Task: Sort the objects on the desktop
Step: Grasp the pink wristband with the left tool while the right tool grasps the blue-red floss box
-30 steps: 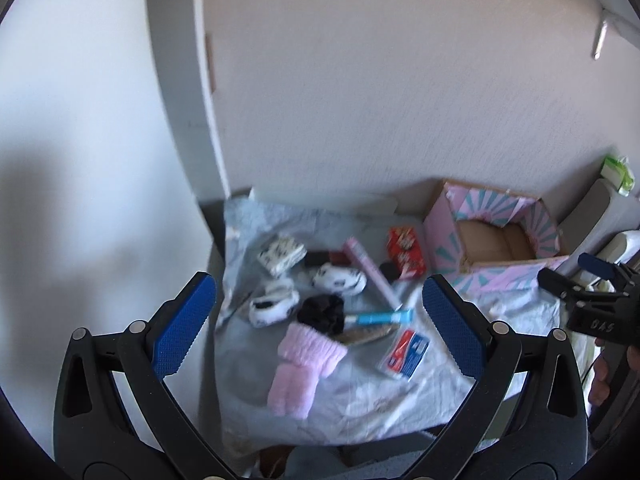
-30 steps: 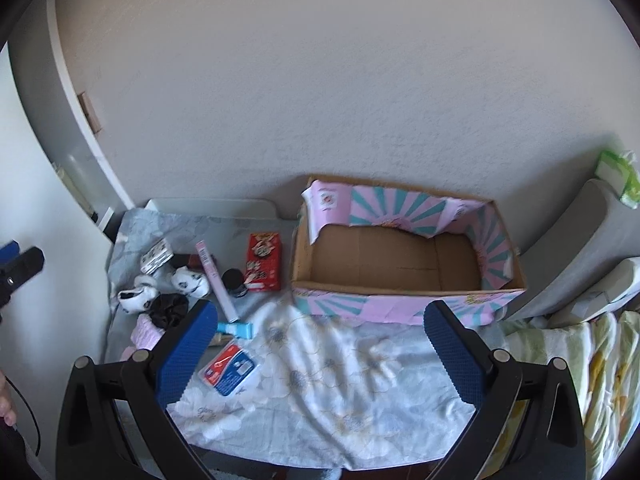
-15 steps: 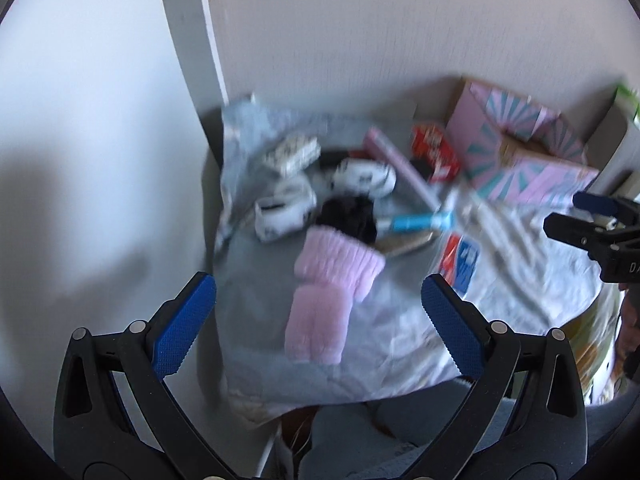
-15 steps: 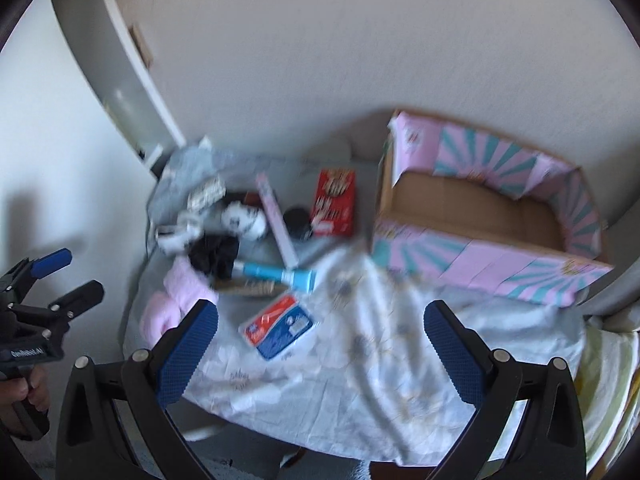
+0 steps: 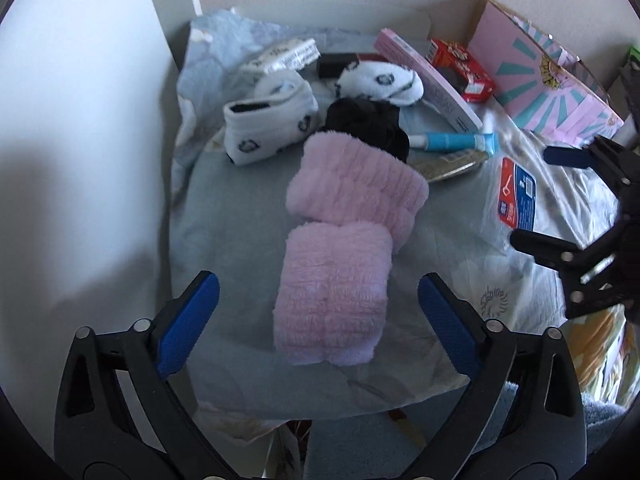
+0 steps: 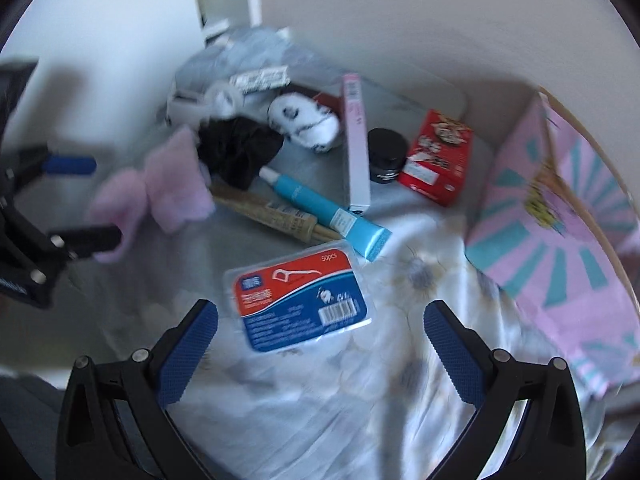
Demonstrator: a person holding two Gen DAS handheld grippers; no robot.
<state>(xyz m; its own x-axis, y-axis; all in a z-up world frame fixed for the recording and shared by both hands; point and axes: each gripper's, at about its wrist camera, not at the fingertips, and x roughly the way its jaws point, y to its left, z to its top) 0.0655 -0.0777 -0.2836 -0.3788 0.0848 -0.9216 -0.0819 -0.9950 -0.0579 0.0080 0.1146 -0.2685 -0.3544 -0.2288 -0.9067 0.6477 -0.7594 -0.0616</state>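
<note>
Between the blue pads of the left gripper [image 5: 318, 312] lies the near fold of the pink fluffy socks [image 5: 344, 240], straddled but not touched; the jaws stand wide and are closing slightly. A second ago the whole cloth-covered desk sat small and far off in this view; now the socks fill the centre, so the left hand has come down onto them. The right gripper [image 6: 320, 336] has dropped likewise, jaws wide and empty, with the floss-pick packet [image 6: 300, 294] just ahead of its pads; a second ago that packet was a small shape low at the left of its view. Judgement: both hands are closing in for a first pick, nothing is sorted yet, and the pink-and-teal cardboard box [image 6: 560, 216] at the right edge looks the likely destination. Count outward from the socks: one black scrunchie-like bundle [image 5: 368, 124] touching the socks' far end; two white patterned socks [image 5: 272, 124]; one blue tube [image 6: 320, 208]; one tan flat packet [image 6: 276, 216] beside it; one long pink box [image 6: 356, 140]; one small black jar [image 6: 386, 154]; one red box [image 6: 438, 160]; one white printed packet [image 5: 282, 56] at the back. All rest on the pale floral cloth [image 6: 400, 360].
</note>
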